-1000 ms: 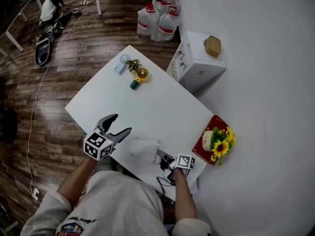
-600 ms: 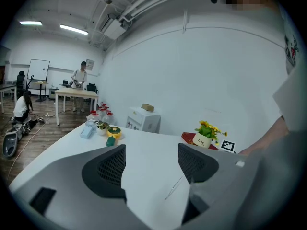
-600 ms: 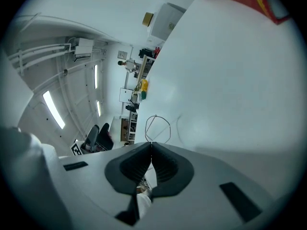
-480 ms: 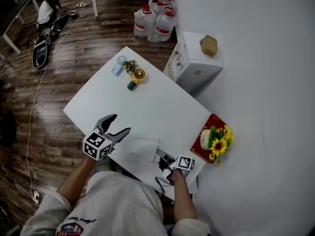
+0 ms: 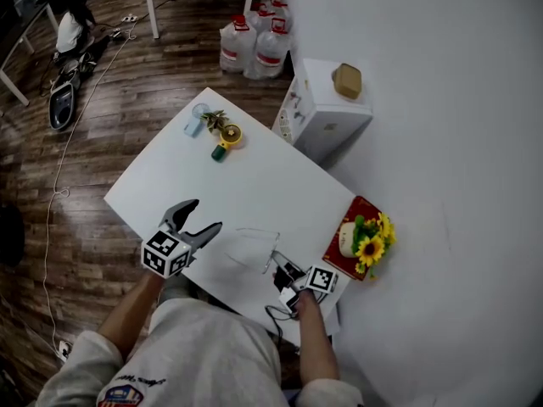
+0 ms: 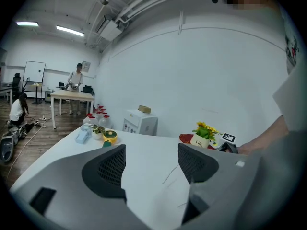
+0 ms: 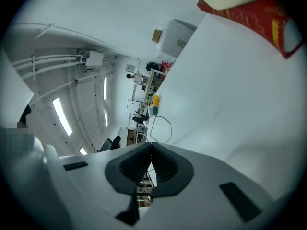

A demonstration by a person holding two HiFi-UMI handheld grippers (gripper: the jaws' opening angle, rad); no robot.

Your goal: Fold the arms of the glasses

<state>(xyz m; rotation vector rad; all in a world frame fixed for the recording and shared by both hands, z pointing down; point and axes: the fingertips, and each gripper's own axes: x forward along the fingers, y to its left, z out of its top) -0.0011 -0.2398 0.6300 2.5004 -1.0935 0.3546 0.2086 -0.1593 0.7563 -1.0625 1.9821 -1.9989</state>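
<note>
My right gripper [image 7: 152, 146] is pinched shut on the thin, clear wire-rimmed glasses [image 5: 254, 246], just left of the yellow sunflower pot [image 5: 363, 241]. My left gripper [image 6: 151, 164] hangs farther left of that pot, jaws wide apart and empty. With so slim a hold, I think the frame could pivot or slip, or the arm could bend if I twist.

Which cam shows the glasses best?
Head view: it shows the whole glasses outline, though faint. Right gripper view shows just one lens rim past the shut jaws; left gripper view only a couple of thin lines.
</note>
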